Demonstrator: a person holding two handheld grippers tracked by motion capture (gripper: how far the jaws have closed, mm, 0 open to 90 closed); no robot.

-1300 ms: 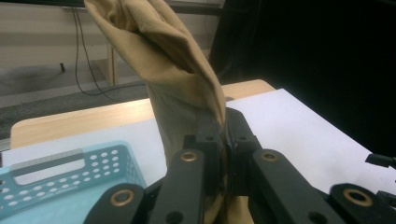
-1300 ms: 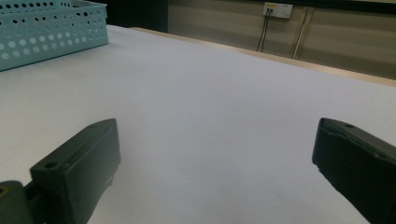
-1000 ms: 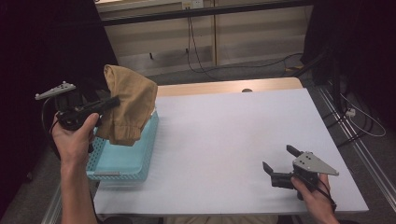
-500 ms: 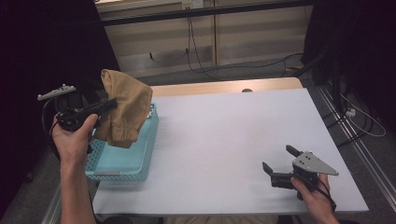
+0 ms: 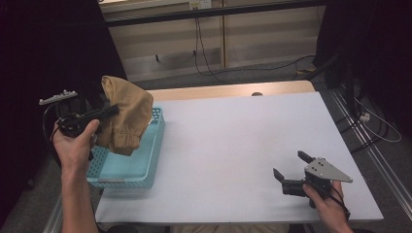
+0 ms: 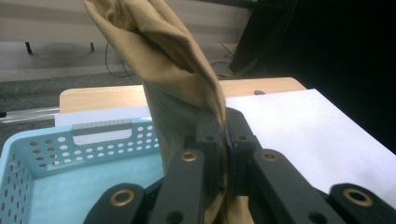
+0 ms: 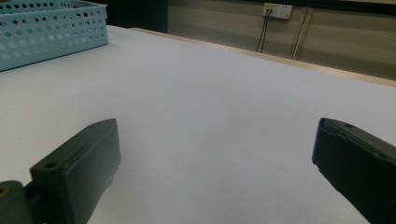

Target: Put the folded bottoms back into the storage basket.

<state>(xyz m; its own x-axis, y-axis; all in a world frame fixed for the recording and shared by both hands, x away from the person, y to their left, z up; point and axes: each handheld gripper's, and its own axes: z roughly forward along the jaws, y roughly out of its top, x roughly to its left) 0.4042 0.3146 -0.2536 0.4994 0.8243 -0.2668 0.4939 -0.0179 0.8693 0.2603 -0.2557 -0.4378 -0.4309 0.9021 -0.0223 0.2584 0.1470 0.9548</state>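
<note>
Cloth [image 5: 124,114], tan, hangs clamped in my left tool [image 5: 109,110], lifted above the blue basket [image 5: 153,145] at the worktop [image 5: 233,145] edge. My right tool [image 5: 290,165] rests low on the worktop, jaws apart, holding nothing.

cloth [image 6: 180,70] top cut off, basket [image 6: 51,154] partly hidden
</note>
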